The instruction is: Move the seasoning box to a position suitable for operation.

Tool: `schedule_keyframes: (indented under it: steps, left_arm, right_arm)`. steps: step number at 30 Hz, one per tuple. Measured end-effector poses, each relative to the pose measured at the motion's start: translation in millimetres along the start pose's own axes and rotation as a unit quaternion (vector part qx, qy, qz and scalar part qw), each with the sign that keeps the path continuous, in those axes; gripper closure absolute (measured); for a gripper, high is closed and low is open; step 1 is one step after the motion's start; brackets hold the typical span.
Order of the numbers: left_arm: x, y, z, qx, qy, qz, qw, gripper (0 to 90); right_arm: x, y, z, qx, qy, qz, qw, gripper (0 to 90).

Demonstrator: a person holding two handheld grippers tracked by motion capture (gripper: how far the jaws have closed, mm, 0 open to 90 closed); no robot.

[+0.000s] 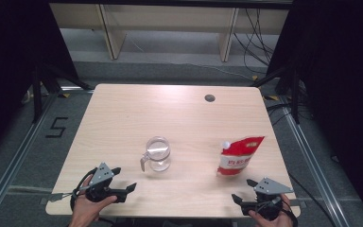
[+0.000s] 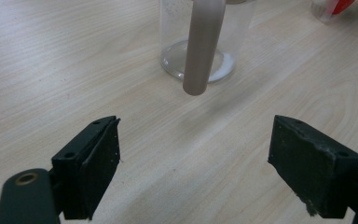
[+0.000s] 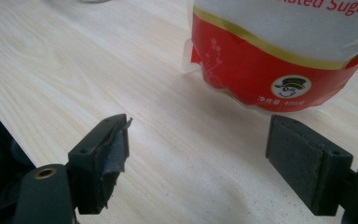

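Observation:
A clear glass jug with a grey handle stands in the middle of the wooden table, a little white at its bottom. To its right stands a red and white sugar pouch with a spout at its top left, upright and leaning slightly; its lower red band is close ahead in the right gripper view. My left gripper rests near the front left edge, open and empty, jaws toward the jug. My right gripper sits at the front right, open and empty, just short of the pouch.
A small dark round hole lies near the table's far right. Black stands and cables flank the table on the floor. A wooden frame stands beyond the far edge.

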State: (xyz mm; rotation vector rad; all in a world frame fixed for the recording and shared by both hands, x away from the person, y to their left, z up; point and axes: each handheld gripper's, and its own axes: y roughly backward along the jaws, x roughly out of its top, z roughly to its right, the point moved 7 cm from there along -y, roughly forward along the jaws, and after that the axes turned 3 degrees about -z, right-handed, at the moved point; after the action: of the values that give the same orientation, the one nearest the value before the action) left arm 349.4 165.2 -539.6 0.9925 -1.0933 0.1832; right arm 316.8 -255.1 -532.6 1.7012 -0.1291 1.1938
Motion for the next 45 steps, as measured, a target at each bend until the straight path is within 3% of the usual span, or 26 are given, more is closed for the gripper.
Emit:
schedule_keyframes:
  steps: [3,4,5,8,9,11,15,16,19,23,29,37,38,45]
  left_arm:
    - [1.7,0.4,0.5,-0.001,-0.010,0.004,0.9999,16.7]
    - [1.7,0.1,1.5,0.000,-0.002,0.005,1.0000,16.9]
    - [1.6,0.1,1.8,0.000,-0.003,0.005,1.0000,17.5]
    - [1.5,-0.3,2.1,0.003,-0.009,0.002,1.0000,18.0]
    - [1.8,-1.0,3.3,0.002,-0.002,0.005,1.0000,18.3]
    - [2.4,-0.7,2.6,0.007,-0.012,0.002,0.9999,18.7]
    - [1.5,-4.0,2.5,0.009,-0.005,0.001,1.0000,19.6]
    - [2.8,-4.7,2.4,0.009,0.008,0.007,0.9999,20.2]
    - [5.7,-5.3,2.2,0.009,0.008,0.013,0.9998,21.5]
    - [11.6,-9.9,7.0,0.002,0.005,0.021,0.9998,26.8]
    - [21.6,-13.6,15.5,-0.001,-0.018,0.032,0.9993,41.4]
    - [37.6,-26.5,16.9,0.017,-0.027,0.052,0.9981,50.8]
    - [41.2,-28.7,16.1,0.026,-0.035,0.055,0.9975,52.8]
    - [46.5,-36.6,13.5,0.042,-0.033,0.060,0.9968,61.8]
  right_arm:
    - [0.5,-0.7,-1.1,0.007,0.001,0.002,1.0000,22.2]
    - [0.3,0.2,-0.6,0.001,-0.001,0.000,1.0000,22.2]
    - [-0.5,0.3,-1.0,0.002,-0.009,-0.004,0.9999,22.1]
    - [0.2,-0.1,0.8,-0.002,0.001,0.001,1.0000,22.0]
    - [-0.1,-0.2,-0.8,0.005,-0.004,-0.002,1.0000,21.9]
    - [-0.3,0.1,-0.8,0.002,-0.009,-0.003,1.0000,21.7]
    - [0.4,0.2,0.1,0.001,-0.009,0.002,1.0000,21.3]
    - [0.5,-0.2,1.3,-0.002,-0.003,0.004,1.0000,21.1]
    - [0.0,-0.4,1.0,-0.003,-0.005,0.001,1.0000,21.2]
    - [0.4,-0.3,1.8,-0.005,-0.002,0.002,1.0000,21.3]
    - [-0.1,-1.2,0.3,-0.002,-0.005,-0.002,1.0000,22.1]
    - [0.0,-2.4,-0.8,0.007,-0.004,-0.003,1.0000,22.2]
    - [0.1,-2.4,-0.8,0.008,-0.003,-0.002,1.0000,22.3]
    - [-0.1,-3.1,-1.0,0.008,-0.002,-0.001,1.0000,22.6]
